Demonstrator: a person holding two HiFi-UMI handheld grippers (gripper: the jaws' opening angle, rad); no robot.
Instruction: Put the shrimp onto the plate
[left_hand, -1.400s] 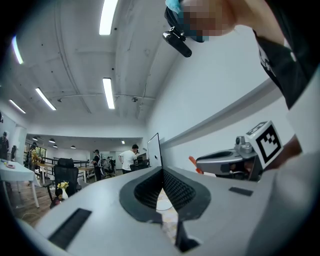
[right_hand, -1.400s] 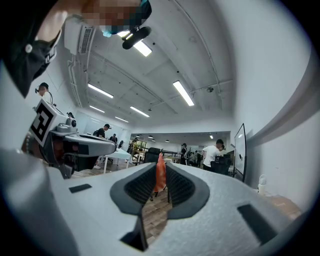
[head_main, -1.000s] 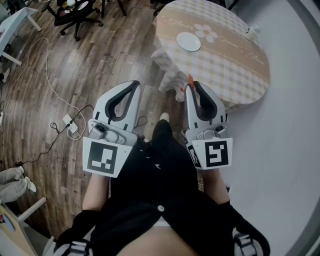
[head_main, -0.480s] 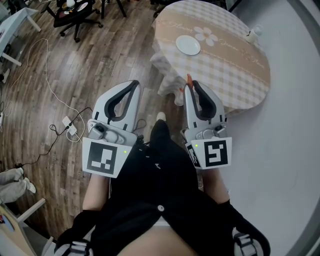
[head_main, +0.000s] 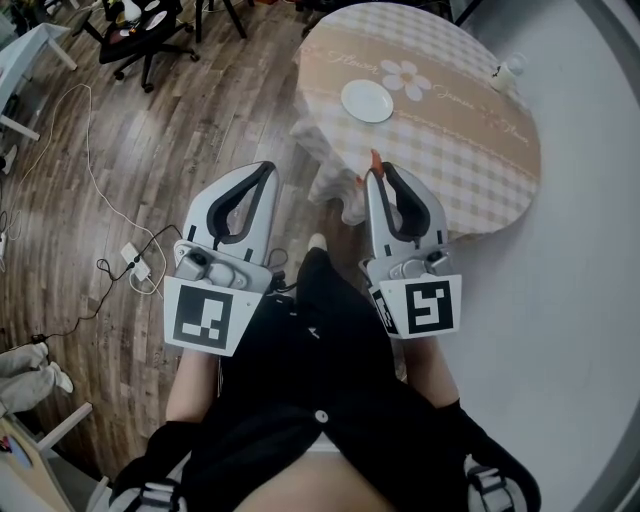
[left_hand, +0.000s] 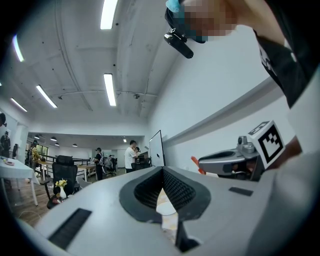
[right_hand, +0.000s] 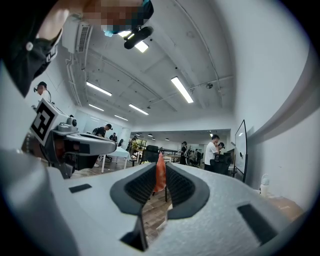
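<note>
My right gripper (head_main: 378, 168) is shut on a small orange shrimp (head_main: 375, 158), which sticks out past its tips. In the right gripper view the shrimp (right_hand: 160, 173) stands upright between the dark pads. A white plate (head_main: 368, 101) lies on the round table (head_main: 470, 150) with the checked cloth, ahead of and apart from both grippers. My left gripper (head_main: 266, 168) is shut with nothing in it and hangs over the wooden floor, left of the table. From the left gripper view, the right gripper (left_hand: 235, 161) shows off to the side.
A small white bottle (head_main: 507, 68) stands at the table's far right edge. The cloth hangs down at the table's near side (head_main: 335, 190). A power strip with cables (head_main: 135, 264) lies on the wood floor at left. Office chairs (head_main: 150, 22) stand at the back left.
The table and plate have shifted down and left in the head view, so they are closer. Both grippers keep the same pose, the right still holding the shrimp.
</note>
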